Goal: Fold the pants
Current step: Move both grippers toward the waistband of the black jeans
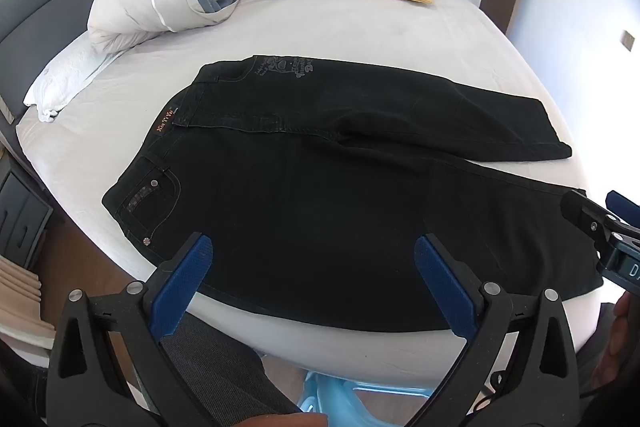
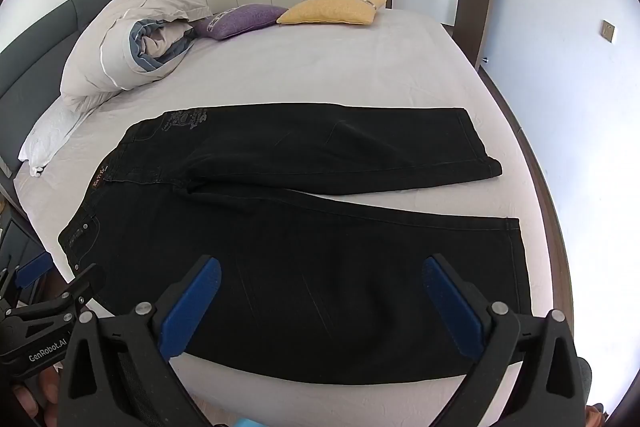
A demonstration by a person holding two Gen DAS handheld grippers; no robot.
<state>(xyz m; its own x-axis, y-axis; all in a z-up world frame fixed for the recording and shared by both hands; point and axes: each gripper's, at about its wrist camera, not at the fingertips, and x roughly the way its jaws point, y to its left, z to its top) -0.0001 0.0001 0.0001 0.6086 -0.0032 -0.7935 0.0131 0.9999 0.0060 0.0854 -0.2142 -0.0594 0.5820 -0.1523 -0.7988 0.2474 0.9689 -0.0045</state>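
Pants (image 1: pixel 320 187): black, spread flat on the bed (image 1: pixel 360 27), legs apart.
Left hand-held gripper (image 1: pixel 314 255): wide, holding nothing.
Right hand-held gripper (image 2: pixel 322 277): wide (also holding nothing).
Right view only: both hems whole.
Left view: near hem hidden.

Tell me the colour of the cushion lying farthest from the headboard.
Mustard yellow cushion, beside a purple cushion; clearest in the right wrist view.
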